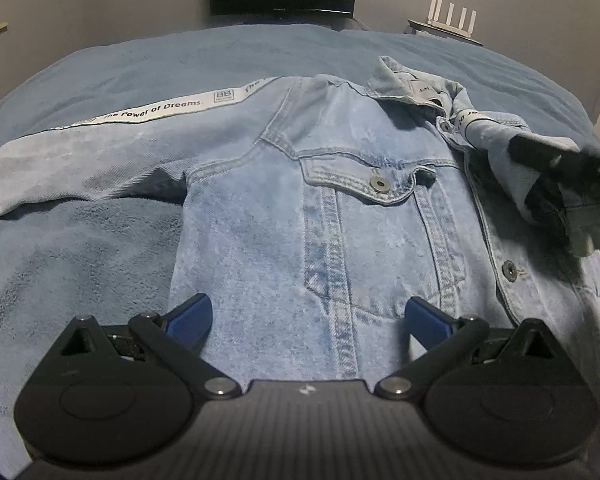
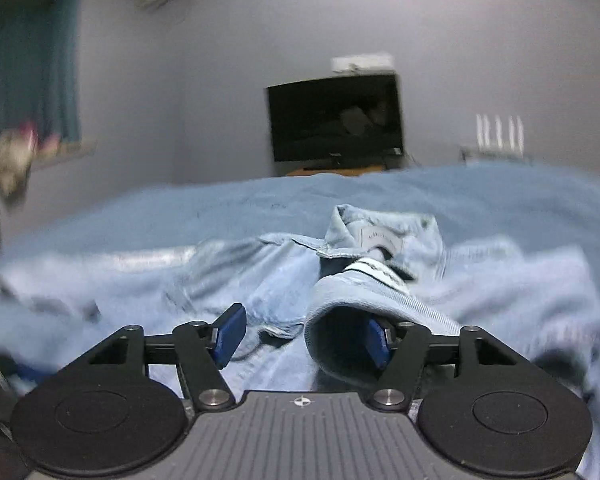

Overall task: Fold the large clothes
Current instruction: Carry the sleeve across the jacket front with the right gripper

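Left gripper: nearest; blue pads spread wide, hovering over the lower front panel, gripping nothing.
Right gripper: pads apart; the folded-in sleeve cuff is draped over its right finger. The view is blurred, and no pinch is visible.
Garment: light-blue washed denim jacket, front up, spread on the bed, buttoned placket to the right of centre.
Far sleeve: stretched out to the left, a white printed tape strip along it.
Collar: rumpled, at the far end.
Support: blue fleece blanket over the bed.
Background: dark television screen, white router with antennas.
Handling, judged: heavy, stiff cloth; holds creases, will not slip; metal buttons resist folding.
Hold points, judged: cuff hem and shoulder seam of the outstretched sleeve.
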Demonstrator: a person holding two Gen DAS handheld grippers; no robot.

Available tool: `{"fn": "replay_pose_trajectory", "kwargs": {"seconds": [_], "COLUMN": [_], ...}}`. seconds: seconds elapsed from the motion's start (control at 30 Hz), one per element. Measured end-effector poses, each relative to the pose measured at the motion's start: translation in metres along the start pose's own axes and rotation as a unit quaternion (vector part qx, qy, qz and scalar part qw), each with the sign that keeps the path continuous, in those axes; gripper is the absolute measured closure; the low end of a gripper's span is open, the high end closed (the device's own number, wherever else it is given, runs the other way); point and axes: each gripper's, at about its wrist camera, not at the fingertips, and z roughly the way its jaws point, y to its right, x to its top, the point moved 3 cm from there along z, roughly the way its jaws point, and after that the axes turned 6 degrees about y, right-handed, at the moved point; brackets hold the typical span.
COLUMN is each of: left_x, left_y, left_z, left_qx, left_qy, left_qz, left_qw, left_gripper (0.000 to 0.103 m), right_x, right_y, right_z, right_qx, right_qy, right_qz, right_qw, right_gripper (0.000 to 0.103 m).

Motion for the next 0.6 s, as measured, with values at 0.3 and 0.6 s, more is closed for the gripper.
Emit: {"fn": "replay_pose_trajectory", "kwargs": {"seconds": [0.3, 0.6], "left_x": [-0.003, -0.007], "left_y": [0.007, 0.008], "left_z": [-0.004, 0.002], "left_qx": [0.000, -0.010], "left_qy": [0.015, 0.016], "left_qz": [0.019, 0.026], "left_qw": [0.9997, 0.9995], "left_gripper": [0.000, 0.000], "right_x": [0.002, 0.043], "right_y": [0.067, -0.033], "right_z": [0.010, 0.037], "right_qx": [-0.099, -0.046], "right_qy": [-0.017, 0.031], "right_qz": [0.318, -0.048], "right_qw": [0.943, 0.997], "right_gripper": [0.064, 0.092]}}
